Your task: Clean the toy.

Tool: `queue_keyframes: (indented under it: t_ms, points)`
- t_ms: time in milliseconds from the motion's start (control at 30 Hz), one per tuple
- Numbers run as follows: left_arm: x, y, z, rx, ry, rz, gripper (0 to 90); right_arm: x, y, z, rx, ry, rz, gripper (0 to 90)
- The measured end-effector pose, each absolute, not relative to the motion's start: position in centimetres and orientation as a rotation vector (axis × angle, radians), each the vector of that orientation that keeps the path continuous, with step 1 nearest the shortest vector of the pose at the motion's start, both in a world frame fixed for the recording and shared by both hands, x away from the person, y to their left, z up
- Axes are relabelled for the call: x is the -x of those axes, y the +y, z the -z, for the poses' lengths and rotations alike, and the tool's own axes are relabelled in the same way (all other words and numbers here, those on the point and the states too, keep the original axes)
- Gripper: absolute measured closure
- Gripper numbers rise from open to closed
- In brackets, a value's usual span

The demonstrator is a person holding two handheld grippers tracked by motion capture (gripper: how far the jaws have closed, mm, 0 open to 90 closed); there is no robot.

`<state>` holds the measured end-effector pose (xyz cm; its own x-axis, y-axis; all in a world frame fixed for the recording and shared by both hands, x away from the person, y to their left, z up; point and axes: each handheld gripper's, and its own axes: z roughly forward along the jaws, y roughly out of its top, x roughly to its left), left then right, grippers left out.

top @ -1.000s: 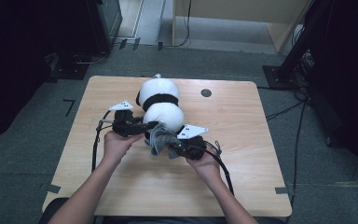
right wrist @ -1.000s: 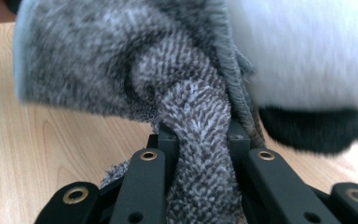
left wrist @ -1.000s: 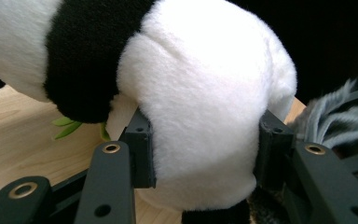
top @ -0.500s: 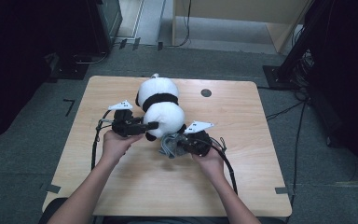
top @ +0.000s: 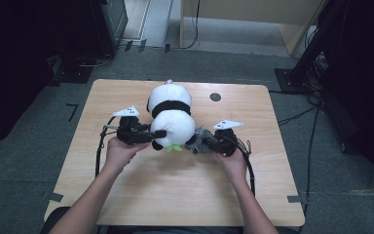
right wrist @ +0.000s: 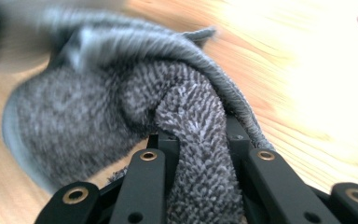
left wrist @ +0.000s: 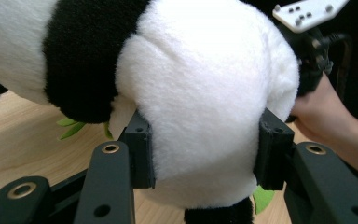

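plush panda [top: 171, 114]: lies on the wooden tabletop [top: 141, 190] a little above the middle of the high view, white body with a black band across it, one round white end toward the person; small green leaf bits [top: 174, 147] show at its lower edge.
panda up close [left wrist: 200, 88]: in the left gripper view the round white end bulges between the two black jaws, black band to its left, green leaf pieces below at lower left and lower right.
left gripper [top: 158, 133]: left of centre in the high view, held in the person's left hand [top: 119, 152], pointing right into the panda's lower left side; its white plate sits at its upper left.
left jaws: spread wide and pressed against both flanks of the panda's white end, gripping it.
grey cloth [top: 200, 142]: a small rumpled towel just right of the panda's lower end, touching or nearly touching it, resting on the tabletop.
cloth up close [right wrist: 135, 107]: a looped grey terry fold runs down between the jaws in the right gripper view; the rest spreads to the left on the wood, blurred at the top.
right gripper [top: 208, 143]: right of centre in the high view, held in the right hand [top: 233, 163], pointing left.
right jaws: drawn close, pinching the fold of cloth.
dark round hole [top: 215, 96]: in the tabletop at the upper right, well apart from the panda.
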<state>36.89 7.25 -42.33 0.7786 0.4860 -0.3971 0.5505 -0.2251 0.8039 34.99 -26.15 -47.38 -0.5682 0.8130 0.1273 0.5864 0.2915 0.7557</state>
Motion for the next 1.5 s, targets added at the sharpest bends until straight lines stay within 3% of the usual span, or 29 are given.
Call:
queue_keyframes:
  t_ms: [200, 433, 800, 1000, 1500]
  points:
    - [-36.9, 7.3, 43.0, -1.886, 0.800, 0.065, 51.1, -35.1, -28.7, 46.5, -1.372, 2.172, -1.206, 76.1]
    - [-36.8, 6.5, 43.8, -1.920, 0.803, 0.063, 51.0, -34.2, -30.5, 43.3, -1.385, 2.034, -1.352, 76.2]
    - [-36.3, 5.1, 43.8, -1.913, 0.792, 0.037, 51.1, -31.9, -25.7, 39.6, -1.147, 2.120, -1.427, 76.0]
    - [-35.9, 5.1, 43.4, -1.885, 0.801, -0.016, 51.3, -31.2, -23.5, 39.6, -1.083, 2.177, -1.401, 76.1]
    - [-36.9, 6.2, 43.8, -1.862, 0.899, 0.008, 52.3, -30.1, -19.8, 42.0, -0.947, 2.293, -1.394, 76.4]
